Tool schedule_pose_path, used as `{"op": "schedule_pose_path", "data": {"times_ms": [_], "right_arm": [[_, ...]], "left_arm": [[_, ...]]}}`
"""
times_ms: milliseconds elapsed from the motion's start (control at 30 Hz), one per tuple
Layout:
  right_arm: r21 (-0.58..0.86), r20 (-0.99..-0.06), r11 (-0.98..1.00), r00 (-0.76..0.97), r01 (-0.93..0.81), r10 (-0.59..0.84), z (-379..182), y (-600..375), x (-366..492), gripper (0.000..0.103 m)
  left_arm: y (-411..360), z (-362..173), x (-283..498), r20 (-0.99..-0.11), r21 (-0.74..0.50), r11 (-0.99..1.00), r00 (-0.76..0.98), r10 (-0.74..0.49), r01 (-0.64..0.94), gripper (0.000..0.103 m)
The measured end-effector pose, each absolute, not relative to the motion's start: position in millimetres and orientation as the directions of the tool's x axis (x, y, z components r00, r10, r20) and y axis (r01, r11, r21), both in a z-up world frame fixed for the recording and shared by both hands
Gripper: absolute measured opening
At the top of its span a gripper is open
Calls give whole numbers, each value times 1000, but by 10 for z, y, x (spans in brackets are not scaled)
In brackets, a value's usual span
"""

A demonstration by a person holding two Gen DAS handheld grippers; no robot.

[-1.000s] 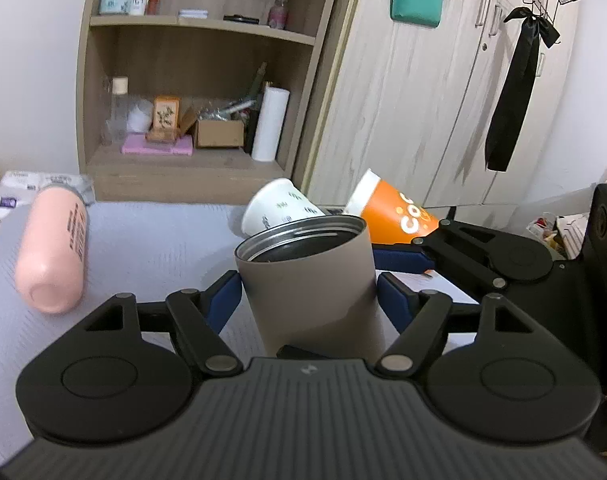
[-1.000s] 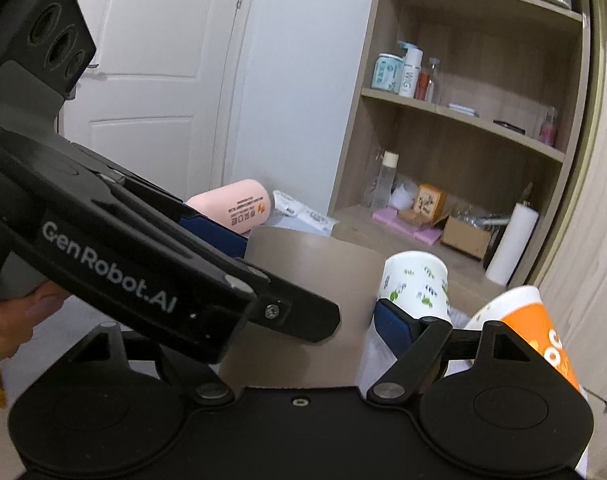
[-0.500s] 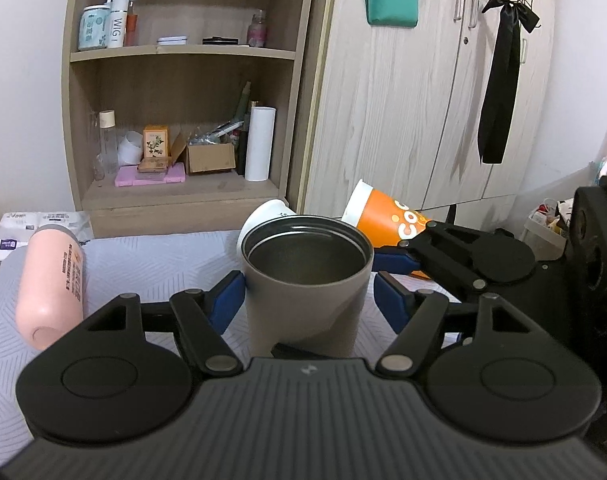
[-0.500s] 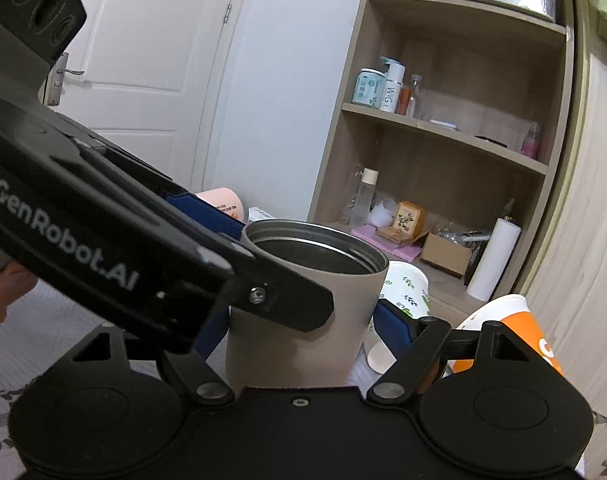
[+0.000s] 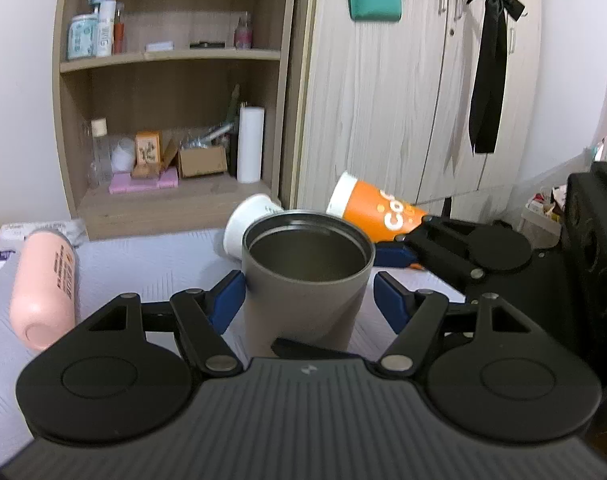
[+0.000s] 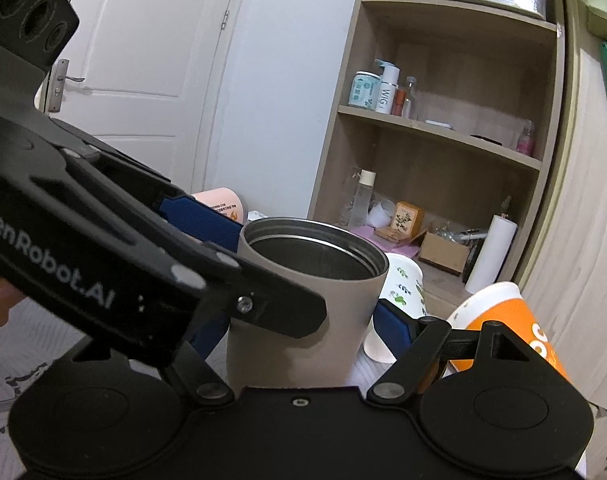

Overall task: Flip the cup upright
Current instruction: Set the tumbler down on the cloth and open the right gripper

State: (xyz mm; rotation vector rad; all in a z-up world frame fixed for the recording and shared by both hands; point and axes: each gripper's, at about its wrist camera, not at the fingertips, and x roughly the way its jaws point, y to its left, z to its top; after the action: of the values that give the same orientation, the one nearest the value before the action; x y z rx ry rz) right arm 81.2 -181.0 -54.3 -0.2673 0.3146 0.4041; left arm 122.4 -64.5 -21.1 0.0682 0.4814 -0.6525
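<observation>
A taupe metal cup point(image 5: 307, 280) stands upright with its open mouth up on the grey cloth point(image 5: 151, 260). My left gripper point(image 5: 309, 302) is open around it, with small gaps between the blue pads point(image 5: 225, 300) and the cup wall. In the right wrist view the same cup point(image 6: 303, 312) stands between the fingers of my right gripper point(image 6: 299, 332), which is open; its right pad point(image 6: 391, 332) is just off the cup. The left gripper's black arm point(image 6: 103, 264) crosses in front of the cup's left side there.
A pink bottle point(image 5: 47, 280) lies on the cloth at the left. A white leaf-print cup point(image 6: 399, 300) and an orange paper cup point(image 5: 375, 210) lie on their sides behind the taupe cup. A wooden shelf point(image 5: 175, 128) and a wardrobe point(image 5: 403, 100) stand behind.
The taupe cup has gone from tilted to fully upright on the cloth. Both grippers have opened slightly and drawn back a little, so the cup stands free between their fingers.
</observation>
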Motion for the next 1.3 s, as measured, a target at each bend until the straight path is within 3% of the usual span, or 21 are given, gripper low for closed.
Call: {"op": "schedule_pose_path", "data": {"times_ms": [67, 633, 1067, 1300], "right_arm": [[-188, -347, 887, 873, -422, 342, -551, -1816, 800, 83], [-175, -321, 938, 918, -298, 232, -566, -1696, 410, 90], [-53, -296, 983, 943, -175, 152, -324, -1918, -222, 89], [-62, -251, 990, 962, -123, 104, -140, -1941, -578, 89]], "left_arm": [[-665, -268, 1266, -483, -107, 803, 676, -557, 586, 69], [-395, -334, 1088, -468, -194, 843, 708, -529, 501, 72], [-160, -105, 514, -417, -201, 870, 764, -492, 450, 77], [-73, 18, 175, -388, -144, 923, 837, -385, 358, 77]]}}
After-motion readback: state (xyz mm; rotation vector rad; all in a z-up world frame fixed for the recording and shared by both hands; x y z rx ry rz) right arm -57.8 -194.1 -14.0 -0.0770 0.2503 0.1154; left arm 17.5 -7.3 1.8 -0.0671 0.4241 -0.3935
